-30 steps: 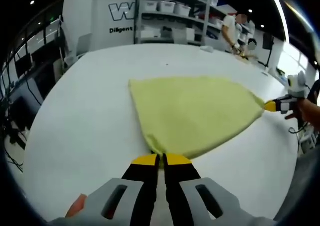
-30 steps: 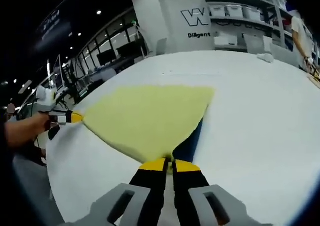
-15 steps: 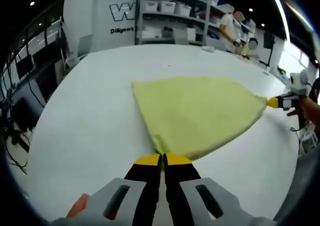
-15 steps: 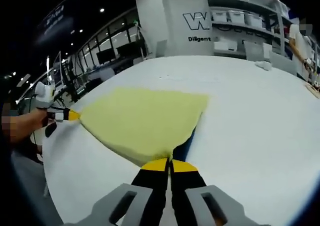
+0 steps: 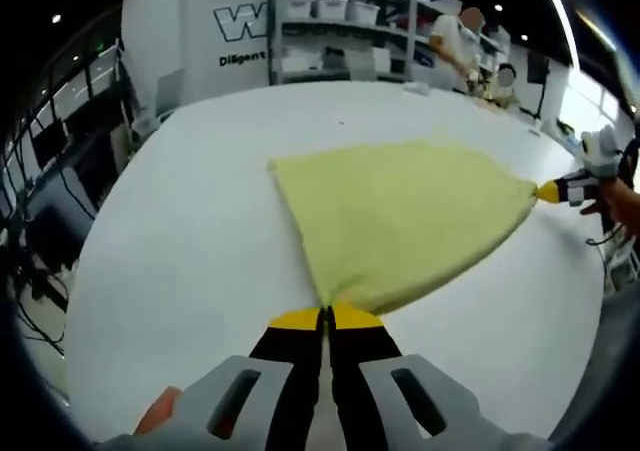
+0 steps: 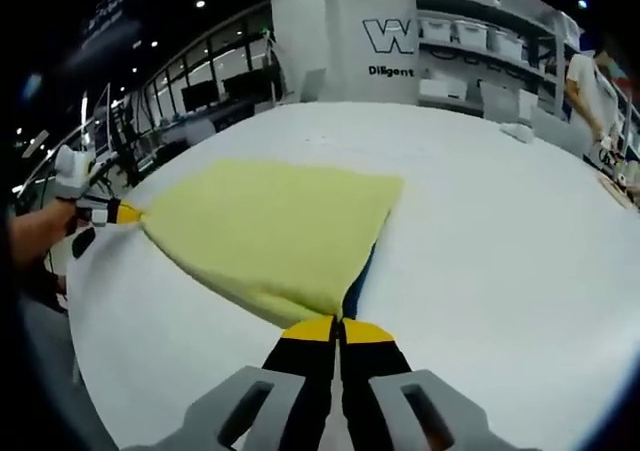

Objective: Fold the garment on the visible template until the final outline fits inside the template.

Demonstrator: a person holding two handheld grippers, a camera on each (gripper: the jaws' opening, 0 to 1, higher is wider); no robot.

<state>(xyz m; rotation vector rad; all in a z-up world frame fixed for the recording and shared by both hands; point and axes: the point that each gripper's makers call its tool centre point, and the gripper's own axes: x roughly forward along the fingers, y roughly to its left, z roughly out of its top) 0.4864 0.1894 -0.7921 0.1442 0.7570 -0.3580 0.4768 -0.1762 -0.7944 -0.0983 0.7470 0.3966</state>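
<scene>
White table [image 5: 180, 231] spans both views. Yellow garment [image 5: 400, 221] lies spread on it, centre of the left gripper view, stretched taut between two corners: one at 6 o'clock, one at 3 o'clock. In the right gripper view the garment [image 6: 270, 226] runs from 6 o'clock to 9 o'clock, with a thin strip of something blue [image 6: 358, 271] under its right edge.

Left gripper [image 5: 326, 316]: jaws pinched closed on the near corner. Right gripper [image 6: 340, 324]: jaws closed, clamping its corner.

Shelving with white bins [image 5: 340, 31] at 12 o'clock behind the table; a person [image 5: 455, 46] stands at 1 o'clock.
</scene>
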